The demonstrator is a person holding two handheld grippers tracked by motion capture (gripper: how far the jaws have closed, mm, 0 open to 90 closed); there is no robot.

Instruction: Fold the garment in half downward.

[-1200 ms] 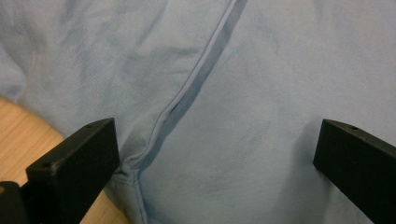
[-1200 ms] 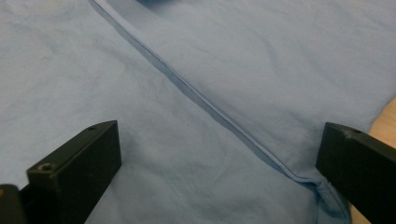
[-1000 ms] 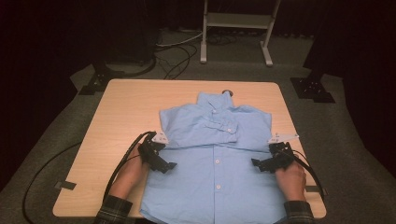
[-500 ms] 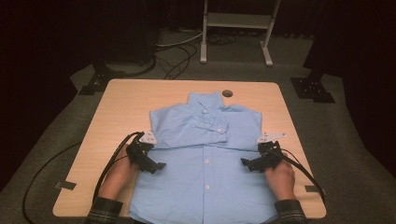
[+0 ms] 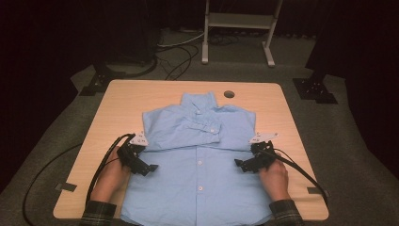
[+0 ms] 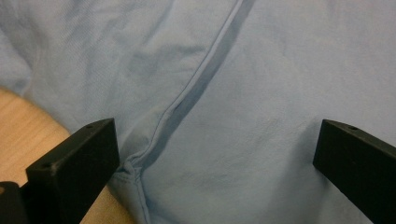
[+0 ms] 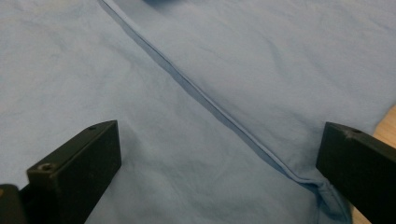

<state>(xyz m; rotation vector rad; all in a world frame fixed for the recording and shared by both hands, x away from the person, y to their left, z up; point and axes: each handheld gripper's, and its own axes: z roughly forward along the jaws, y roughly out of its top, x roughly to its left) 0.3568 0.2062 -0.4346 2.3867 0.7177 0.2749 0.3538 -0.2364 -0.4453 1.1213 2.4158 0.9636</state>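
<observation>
A light blue button-up shirt (image 5: pixel 200 155) lies front up on the wooden table (image 5: pixel 122 103), collar at the far end, with a cuffed sleeve (image 5: pixel 200 127) folded across its chest. My left gripper (image 5: pixel 148 167) is open and rests on the shirt's left side, where a folded seam (image 6: pixel 187 98) runs between its jaws. Over on the shirt's right side my right gripper (image 5: pixel 240 164) is open too, its jaws either side of a seam (image 7: pixel 210 102). Both grippers point inward at each other. Nothing is clamped in either.
A round cable hole (image 5: pixel 229 94) is in the table behind the collar. The shirt's hem reaches the table's near edge. Black cables (image 5: pixel 47 174) trail off both sides. A white metal stand (image 5: pixel 237 28) and dark stand bases (image 5: pixel 315 89) are on the carpet beyond.
Both hands with their grippers have slid toward the near edge of the table along the shirt's sides. The shirt has shifted slightly nearer and lies flatter.
</observation>
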